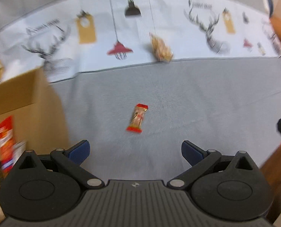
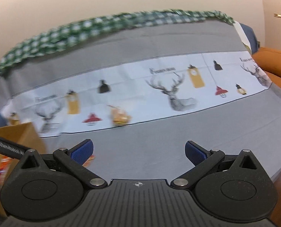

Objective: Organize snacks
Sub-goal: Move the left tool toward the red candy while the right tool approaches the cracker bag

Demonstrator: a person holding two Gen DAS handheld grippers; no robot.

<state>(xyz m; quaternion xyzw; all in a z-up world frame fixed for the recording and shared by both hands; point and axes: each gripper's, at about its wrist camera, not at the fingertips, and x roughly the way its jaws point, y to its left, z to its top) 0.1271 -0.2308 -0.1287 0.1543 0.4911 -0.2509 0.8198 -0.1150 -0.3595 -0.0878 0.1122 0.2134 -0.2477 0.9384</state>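
Blue-padded, our left gripper (image 1: 134, 150) and right gripper (image 2: 139, 151) both stand spread, holding nothing. Just beyond the left one, a red-ended snack bar (image 1: 137, 120) lies on the grey cloth (image 1: 197, 98); a cardboard box (image 1: 26, 102) holding packets stands at left. Farther off, a clear snack bag (image 1: 161, 48) rests on the printed runner (image 1: 102, 28).

A home: grey bed (image 2: 159, 147), orange sofa (image 2: 273, 64)
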